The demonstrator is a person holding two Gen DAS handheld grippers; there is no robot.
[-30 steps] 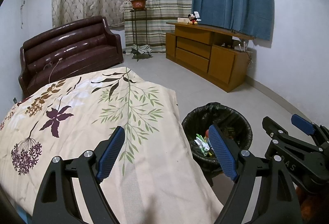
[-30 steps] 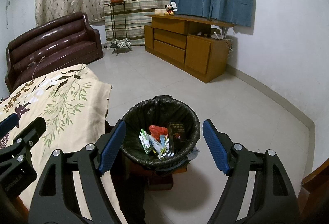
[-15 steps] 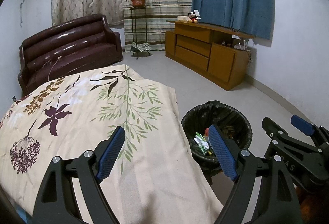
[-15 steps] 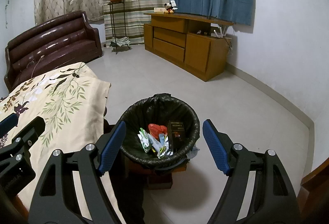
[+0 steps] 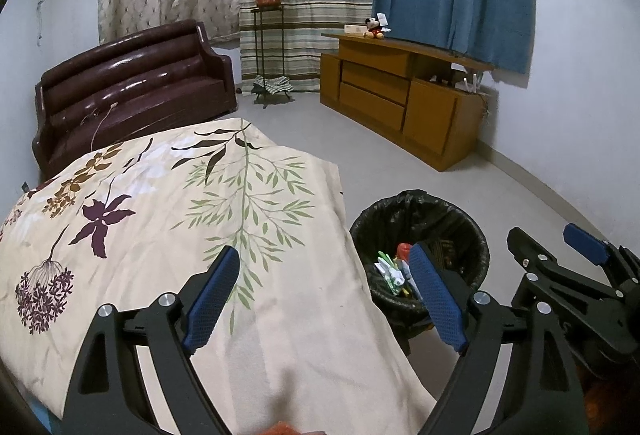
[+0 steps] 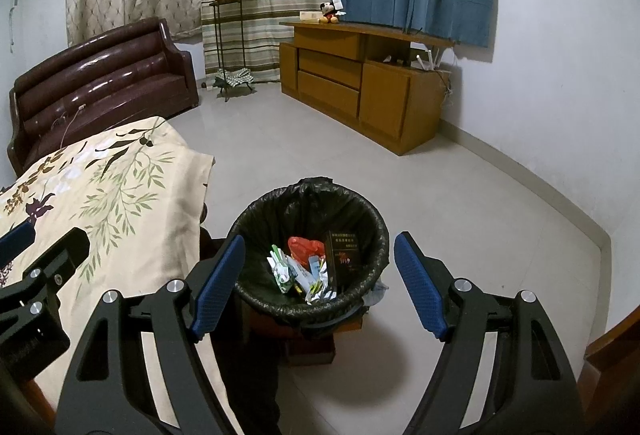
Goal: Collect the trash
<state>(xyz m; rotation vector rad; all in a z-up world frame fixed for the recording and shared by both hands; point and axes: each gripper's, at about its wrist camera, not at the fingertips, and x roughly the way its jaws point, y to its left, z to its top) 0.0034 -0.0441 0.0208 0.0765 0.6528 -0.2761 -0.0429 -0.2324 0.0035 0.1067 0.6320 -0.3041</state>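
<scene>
Our right gripper hangs above the bin with its blue pads spread wide and nothing between them. Our left gripper is just as wide and just as empty, poised over the flowered cloth that lies beside the bin.

The bin is our landmark. It stands on the pale floor, lined with a black bag whose rim is folded over the edge and gathered into a small peak on the far side. Inside the bin lies the trash: crumpled white-and-green wrappers, a red plastic scrap behind them, and a dark flat carton leaning against the right wall. Under the bin sits a low brown block. We see no loose litter on the cloth beside the bin.

We judge the wrappers light, soft and slippery; they would crush under the pads, so a pinch on a bunched fold suits them. The carton looks stiffer, best taken by its upper edge. The bag itself is thin and tearable; we would grip it at the gathered peak or the folded rim.
</scene>
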